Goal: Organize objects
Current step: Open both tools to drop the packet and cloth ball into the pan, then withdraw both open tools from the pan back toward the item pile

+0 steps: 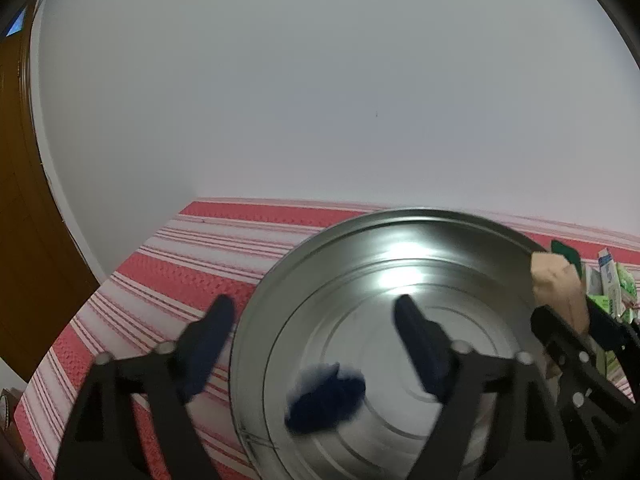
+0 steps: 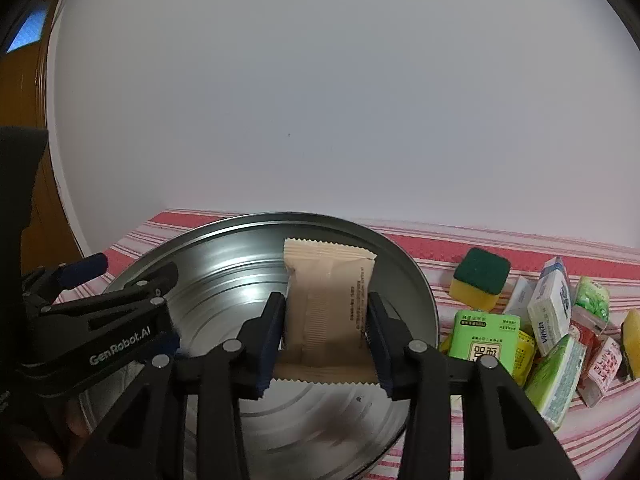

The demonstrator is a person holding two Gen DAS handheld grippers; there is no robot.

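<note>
My right gripper point(image 2: 326, 338) clamps a beige packet point(image 2: 328, 300) over the metal tin point(image 2: 224, 272). My left gripper point(image 1: 316, 344) gapes wide, straddling the tin's rim, holding nothing.

Open cloth point(image 1: 160, 276) left of the metal tub point(image 2: 416, 280); packet pile point(image 2: 560, 332) crowding its right

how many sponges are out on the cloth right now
2. One green-topped sponge sits just right of the metal tin; another sponge peeks in at the far right edge. More may be hidden.
</note>
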